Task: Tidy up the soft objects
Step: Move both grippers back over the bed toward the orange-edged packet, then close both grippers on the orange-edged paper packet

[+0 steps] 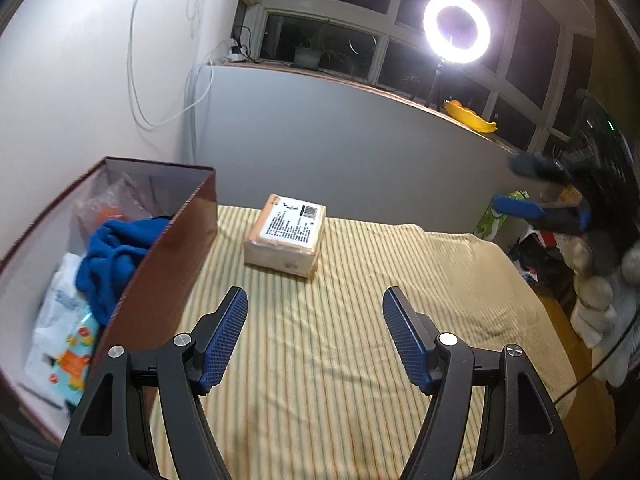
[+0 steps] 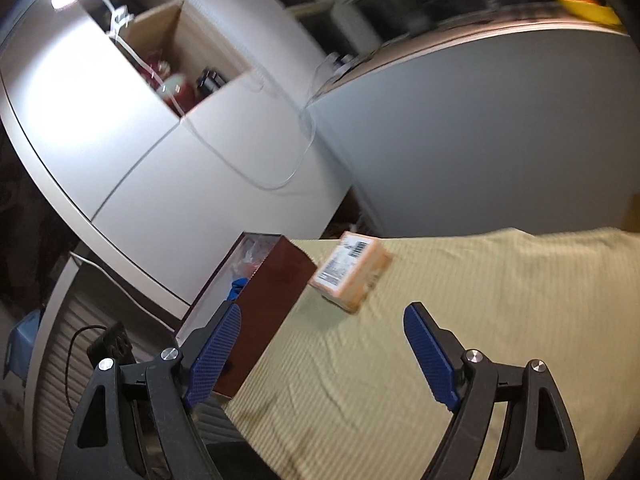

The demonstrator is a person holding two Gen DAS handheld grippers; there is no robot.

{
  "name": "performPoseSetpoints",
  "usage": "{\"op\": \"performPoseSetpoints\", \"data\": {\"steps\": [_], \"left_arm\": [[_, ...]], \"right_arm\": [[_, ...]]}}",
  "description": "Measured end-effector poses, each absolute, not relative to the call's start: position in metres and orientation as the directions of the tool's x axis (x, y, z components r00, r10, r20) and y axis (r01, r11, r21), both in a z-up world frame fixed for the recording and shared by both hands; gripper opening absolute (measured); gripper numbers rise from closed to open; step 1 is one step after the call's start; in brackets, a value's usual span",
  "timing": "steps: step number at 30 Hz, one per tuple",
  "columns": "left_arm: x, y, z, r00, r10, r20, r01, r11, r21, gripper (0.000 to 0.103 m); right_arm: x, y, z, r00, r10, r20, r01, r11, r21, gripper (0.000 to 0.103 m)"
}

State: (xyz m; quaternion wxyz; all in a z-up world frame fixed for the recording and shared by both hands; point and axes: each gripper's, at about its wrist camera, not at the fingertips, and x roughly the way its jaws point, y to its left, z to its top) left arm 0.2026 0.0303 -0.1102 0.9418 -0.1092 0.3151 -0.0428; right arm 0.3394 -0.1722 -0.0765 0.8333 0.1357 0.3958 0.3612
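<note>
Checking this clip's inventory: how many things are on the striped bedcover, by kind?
Wrapped package: 1
Brown storage box: 1
Total: 2
The box already holds a blue cloth and some packets; their number cannot be told.

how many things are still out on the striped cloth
1. The wrapped pack lies on the cloth, beside the far end of the box. The rest already sits in the box; some may be buried.
</note>
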Motion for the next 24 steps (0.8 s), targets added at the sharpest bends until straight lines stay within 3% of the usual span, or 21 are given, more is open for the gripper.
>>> {"op": "performPoseSetpoints", "data": {"steps": [17,24], "left_arm": [[0.282,0.038,-0.164,0.738,-0.153,-0.657,-0.062,0.955,-0.291,0.070],[0.307,0.030,-0.164,0.761,-0.162,-0.628,-0.078,0.938,-0.337,0.070]], "right_arm": [[0.498,-0.037,-0.161,0.223,0.648,-0.728,-0.525,0.709,0.470,0.079],[0.520,-0.022,-0.193,0.199,0.616,-0.762,-0.506,0.731,0.459,0.074]]}}
